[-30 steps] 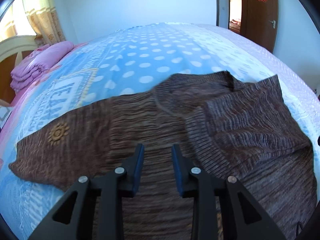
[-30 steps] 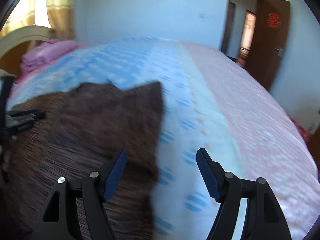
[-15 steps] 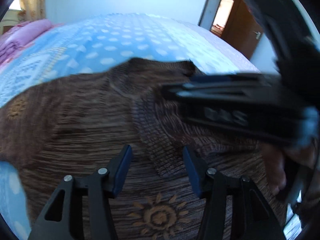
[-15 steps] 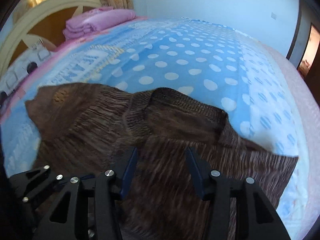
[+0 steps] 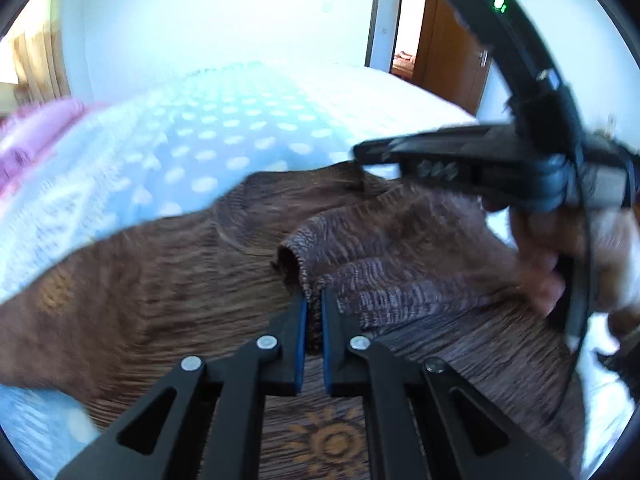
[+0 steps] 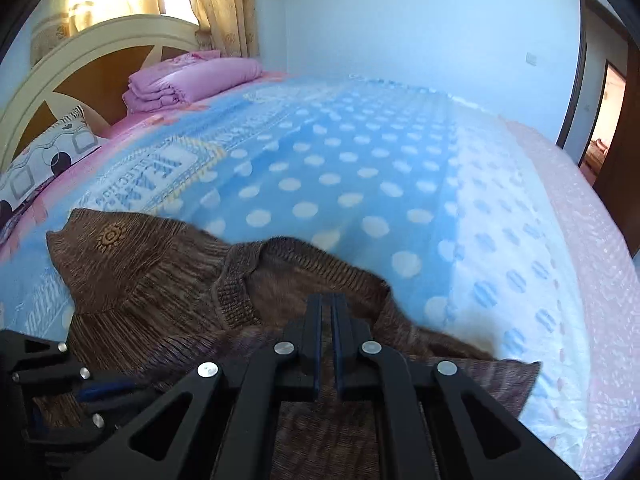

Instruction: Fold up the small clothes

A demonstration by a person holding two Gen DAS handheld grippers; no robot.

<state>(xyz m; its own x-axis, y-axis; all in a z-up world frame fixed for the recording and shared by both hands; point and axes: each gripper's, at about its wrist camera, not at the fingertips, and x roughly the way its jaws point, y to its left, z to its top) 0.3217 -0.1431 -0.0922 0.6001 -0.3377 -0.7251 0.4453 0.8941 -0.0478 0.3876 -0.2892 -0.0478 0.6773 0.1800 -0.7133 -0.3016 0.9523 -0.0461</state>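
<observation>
A brown striped knit sweater [image 5: 160, 280] with orange sun motifs lies spread on the bed; it also shows in the right wrist view [image 6: 160, 288]. My left gripper [image 5: 313, 304] is shut on a ribbed cuff of the sweater's sleeve [image 5: 304, 248], lifted over the body. My right gripper [image 6: 328, 308] is shut on the sweater's fabric near the collar [image 6: 240, 276]. The right gripper's body [image 5: 500, 156] and the hand holding it show at the right of the left wrist view. The left gripper [image 6: 60, 392] shows at the lower left of the right wrist view.
The bed has a blue blanket with white dots [image 6: 340, 168] and a pink side [image 6: 580, 220]. Folded pink bedding [image 6: 188, 84] and a patterned pillow [image 6: 44, 156] lie by the headboard [image 6: 80, 64]. An open doorway [image 5: 404, 52] stands at the back right.
Both grippers have closed: the left onto the sleeve cuff, the right onto fabric by the collar. The sleeve is now lifted and bunched over the sweater's body.
</observation>
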